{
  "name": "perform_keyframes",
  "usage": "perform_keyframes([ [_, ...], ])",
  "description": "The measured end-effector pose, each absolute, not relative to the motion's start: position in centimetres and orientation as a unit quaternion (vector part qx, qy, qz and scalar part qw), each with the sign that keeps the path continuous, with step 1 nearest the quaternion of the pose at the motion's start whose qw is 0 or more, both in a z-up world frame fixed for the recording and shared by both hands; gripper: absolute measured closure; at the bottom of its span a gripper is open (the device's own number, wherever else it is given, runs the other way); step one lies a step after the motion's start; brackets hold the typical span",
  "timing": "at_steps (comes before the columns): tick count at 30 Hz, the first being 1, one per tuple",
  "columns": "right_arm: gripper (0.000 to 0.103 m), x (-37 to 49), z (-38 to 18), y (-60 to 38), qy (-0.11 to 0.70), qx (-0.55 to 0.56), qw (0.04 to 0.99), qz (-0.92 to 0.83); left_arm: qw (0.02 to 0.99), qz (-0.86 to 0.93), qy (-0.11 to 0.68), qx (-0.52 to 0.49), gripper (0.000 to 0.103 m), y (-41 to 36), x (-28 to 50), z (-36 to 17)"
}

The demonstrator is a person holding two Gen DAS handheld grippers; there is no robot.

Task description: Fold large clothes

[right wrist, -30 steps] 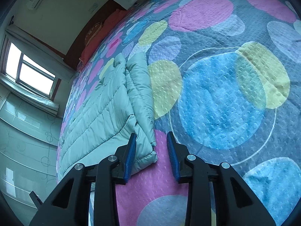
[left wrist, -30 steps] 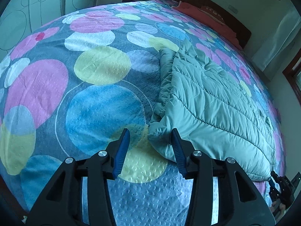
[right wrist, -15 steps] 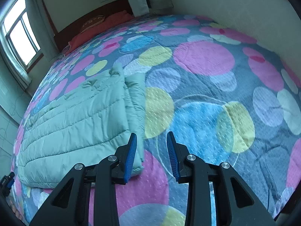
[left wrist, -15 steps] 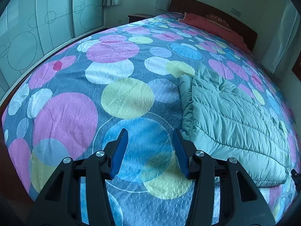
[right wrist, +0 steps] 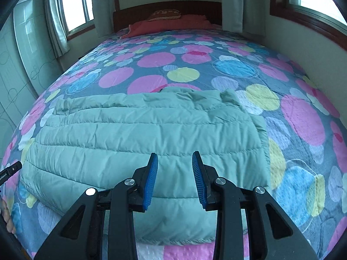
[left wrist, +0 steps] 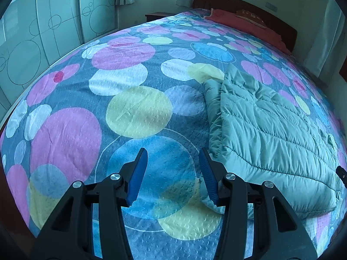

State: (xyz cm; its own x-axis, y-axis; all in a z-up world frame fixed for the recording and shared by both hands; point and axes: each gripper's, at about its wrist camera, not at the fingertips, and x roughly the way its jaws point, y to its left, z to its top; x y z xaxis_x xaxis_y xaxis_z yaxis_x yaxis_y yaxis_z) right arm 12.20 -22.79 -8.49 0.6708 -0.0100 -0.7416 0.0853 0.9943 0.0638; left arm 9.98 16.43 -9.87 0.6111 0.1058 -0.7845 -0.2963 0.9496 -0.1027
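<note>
A green quilted puffer jacket (right wrist: 147, 138) lies folded flat on the bed; it also shows at the right of the left wrist view (left wrist: 271, 130). My left gripper (left wrist: 172, 158) is open and empty, held above the bedspread just left of the jacket's near corner. My right gripper (right wrist: 174, 162) is open and empty, held above the jacket's near edge. Neither gripper touches the jacket.
The bed is covered by a bedspread with large coloured circles (left wrist: 134, 112). A red pillow (right wrist: 164, 25) and dark headboard (right wrist: 167, 7) are at the far end. Glass wardrobe doors (left wrist: 43, 32) stand on the left, a wall with windows (right wrist: 314, 17) on the right.
Both grippers have let go of the jacket's corners and pulled back and up. The right view has swung to face the jacket head-on. The jacket now lies flat.
</note>
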Motion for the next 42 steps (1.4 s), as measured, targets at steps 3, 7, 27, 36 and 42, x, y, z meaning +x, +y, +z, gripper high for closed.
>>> perform_keyframes([
  [3, 0.069, 13.3, -8.6, -20.8, 0.409, 0.039, 0.912, -0.01, 0.887, 0.122, 0.431, -0.114, 0.054, 17.2, 10.1, -10.4],
  [7, 0.069, 14.8, -8.7, -18.3, 0.41, 0.023, 0.912, 0.006, 0.884, 0.135, 0.432, -0.113, 0.054, 18.2, 10.2, -10.9],
  [27, 0.069, 18.2, -11.7, -13.0, 0.432, -0.021, 0.902, 0.015, 0.878, 0.134, 0.444, -0.115, 0.054, 18.9, 12.6, -12.0],
  [36, 0.069, 18.2, -13.4, -12.6, 0.431, -0.038, 0.902, 0.003, 0.878, 0.131, 0.446, -0.116, 0.054, 18.5, 12.9, -12.1],
  [42, 0.069, 18.1, -13.5, -12.6, 0.426, -0.034, 0.904, 0.004, 0.881, 0.127, 0.441, -0.118, 0.054, 17.8, 13.0, -11.3],
])
